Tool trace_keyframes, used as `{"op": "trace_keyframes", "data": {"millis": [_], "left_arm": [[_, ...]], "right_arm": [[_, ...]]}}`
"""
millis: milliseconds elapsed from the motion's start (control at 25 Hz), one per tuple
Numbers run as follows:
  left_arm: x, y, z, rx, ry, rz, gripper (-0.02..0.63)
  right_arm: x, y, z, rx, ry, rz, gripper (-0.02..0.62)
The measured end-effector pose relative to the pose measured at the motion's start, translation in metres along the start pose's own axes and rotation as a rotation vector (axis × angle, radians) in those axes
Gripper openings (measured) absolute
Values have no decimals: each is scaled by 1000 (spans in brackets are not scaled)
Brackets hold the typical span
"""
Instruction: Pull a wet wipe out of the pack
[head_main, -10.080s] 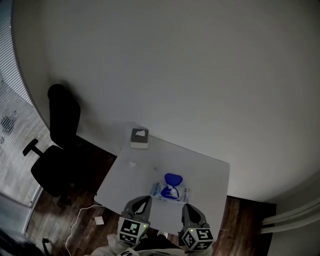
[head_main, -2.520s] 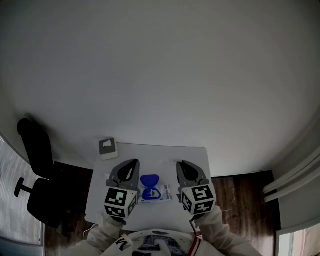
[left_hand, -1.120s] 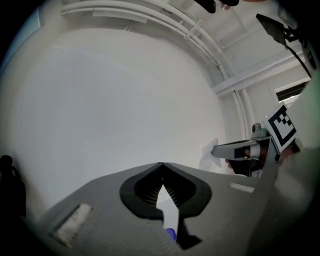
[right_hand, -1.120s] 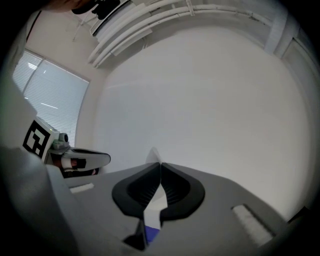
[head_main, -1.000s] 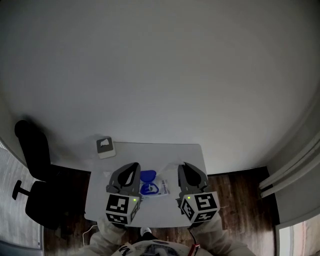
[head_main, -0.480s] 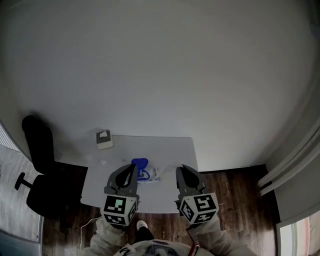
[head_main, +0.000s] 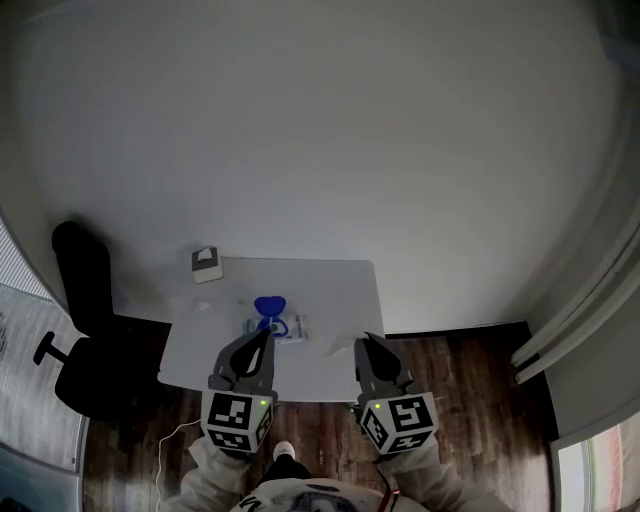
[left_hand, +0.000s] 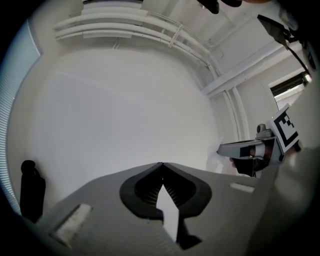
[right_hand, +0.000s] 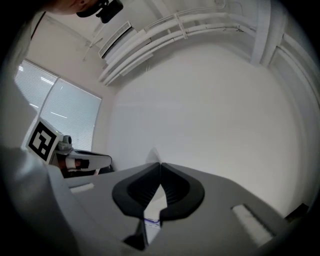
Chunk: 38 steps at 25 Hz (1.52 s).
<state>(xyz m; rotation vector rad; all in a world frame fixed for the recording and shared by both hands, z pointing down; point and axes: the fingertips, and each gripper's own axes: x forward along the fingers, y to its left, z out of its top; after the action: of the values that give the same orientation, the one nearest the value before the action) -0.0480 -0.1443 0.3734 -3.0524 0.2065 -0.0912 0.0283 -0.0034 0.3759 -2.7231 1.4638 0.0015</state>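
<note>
Left gripper (head_main: 267, 333) jaws closed, empty. Right gripper (head_main: 362, 339) pinches thin white wipe (right_hand: 152, 155). Flat pack (head_main: 272, 322) ahead, past table (head_main: 340, 290) edge; wood floor (head_main: 450, 370) below jaws.

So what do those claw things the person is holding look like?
The left claw and right claw are grey with black ribbed pads, tapering to a point. Behind each sits a cube of black-and-white square markers with a green light. The person wears pale sleeves.
</note>
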Motion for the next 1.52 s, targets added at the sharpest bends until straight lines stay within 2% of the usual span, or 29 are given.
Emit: {"op": "trace_keyframes", "data": {"millis": [360,560,880,1160,1520], "left_arm": [[-17,2,0,1,-3,-10,5],[-37,21,-7,-12,-4,14,5],[-55,31,-6,-6,-33,-9,5],[-51,20,0,29,-51,-43,5],[-54,31,-3,15,-62,-35,5]], "right_arm": [[-4,15,-1,35,9,0,9],[10,47,-5,40,34,42,9],[19,79,-7,33,34,73,9],[13,79,-2,19,9,60,8],[17,90,-7,17,14,60,8]]}}
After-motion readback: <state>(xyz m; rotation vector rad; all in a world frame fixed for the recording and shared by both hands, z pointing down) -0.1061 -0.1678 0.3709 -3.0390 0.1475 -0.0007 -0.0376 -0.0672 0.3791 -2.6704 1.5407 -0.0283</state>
